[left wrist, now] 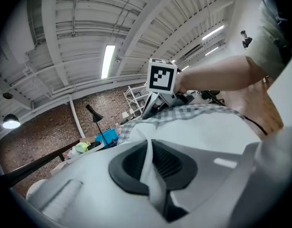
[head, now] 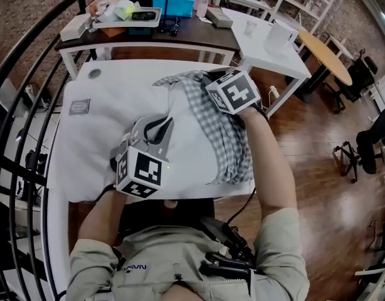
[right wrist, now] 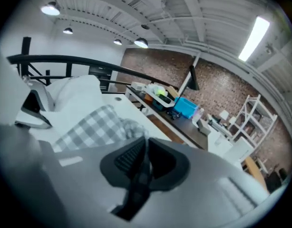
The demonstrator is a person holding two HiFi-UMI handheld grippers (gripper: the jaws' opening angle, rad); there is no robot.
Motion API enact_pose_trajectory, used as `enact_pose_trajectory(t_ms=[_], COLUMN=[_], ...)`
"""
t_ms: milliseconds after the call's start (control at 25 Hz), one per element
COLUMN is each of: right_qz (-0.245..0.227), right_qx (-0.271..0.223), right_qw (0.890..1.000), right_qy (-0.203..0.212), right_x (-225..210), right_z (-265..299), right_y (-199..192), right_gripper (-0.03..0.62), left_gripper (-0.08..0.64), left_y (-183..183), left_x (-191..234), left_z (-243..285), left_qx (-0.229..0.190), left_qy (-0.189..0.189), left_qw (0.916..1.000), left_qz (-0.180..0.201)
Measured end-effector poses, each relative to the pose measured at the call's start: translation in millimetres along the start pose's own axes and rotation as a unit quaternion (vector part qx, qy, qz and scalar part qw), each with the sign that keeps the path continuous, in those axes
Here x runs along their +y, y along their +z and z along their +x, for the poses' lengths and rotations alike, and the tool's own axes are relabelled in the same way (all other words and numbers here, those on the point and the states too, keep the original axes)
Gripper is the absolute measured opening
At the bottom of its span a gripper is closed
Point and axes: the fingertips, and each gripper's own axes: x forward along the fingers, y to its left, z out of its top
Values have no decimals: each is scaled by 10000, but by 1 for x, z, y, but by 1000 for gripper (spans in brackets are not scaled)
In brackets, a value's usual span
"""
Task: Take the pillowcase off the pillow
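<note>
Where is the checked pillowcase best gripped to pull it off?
Probably its bunched far edge, approached from the right: the pillowcase is gathered on that side of the pillow. The right gripper is shut on a checked fold there; the left gripper pinches the white pillow.

Two grippers on show: left gripper (head: 156, 129), right gripper (head: 212, 80). One white pillow (head: 111, 143), one checked pillowcase (head: 229, 137), both mid-frame. Along the top, one dark desk (head: 180, 37) with one blue bin (head: 174, 2). Upper right, one round wooden table (head: 324, 55).
</note>
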Motion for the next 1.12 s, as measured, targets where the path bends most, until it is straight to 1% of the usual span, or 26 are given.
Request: enact_pose_trajectory(t_ms=[80, 160, 240, 360, 480, 640, 720, 840, 920, 1000, 1040, 1120], right_qz=[-29, 28, 190, 463, 746, 863, 964, 1255, 1383, 1491, 1561, 1623], right_qx=[-59, -97, -119, -96, 101, 379, 612, 993, 1121, 1167, 1143, 844], right_qw=[9986, 9952, 9911, 9844, 9742, 9594, 9524, 9408, 9376, 9376, 9395, 9498], right_qy=[-528, -971, -1310, -1693, -2126, -2658, -2827, -2988, -2987, -2916, -2826, -2539], right_x=[-23, -48, -71, -97, -123, -156, -165, -177, -185, -185, -180, -168], right_z=[-6, -16, -27, -38, -44, -45, -42, -38, -36, -39, -40, -36], right_y=[1, 0, -4, -15, -38, -70, -94, -138, -162, -182, -188, -183], right_gripper=[21, 21, 21, 21, 20, 20, 20, 20, 18, 20, 20, 23], left_gripper=[17, 17, 17, 15, 14, 14, 14, 14, 14, 14, 14, 26], left_y=[15, 34, 48, 70, 67, 53, 46, 36, 28, 19, 15, 13], left_x=[10, 23, 32, 42, 45, 48, 48, 51, 59, 66, 68, 68], left_z=[-14, -31, -46, -61, -61, -51, -46, -43, -42, -37, -32, -21], left_qx=[-263, -565, -815, -1149, -1116, -1018, -951, -880, -847, -767, -705, -612], left_qy=[15, 35, 34, 33, -50, -144, -166, -152, -49, 14, 19, 41], left_qw=[9996, 9983, 9961, 9914, 9915, 9900, 9895, 9887, 9874, 9867, 9875, 9905], left_qz=[-81, -149, -340, -624, -659, -963, -1075, -1204, -1334, -1435, -1412, -1227])
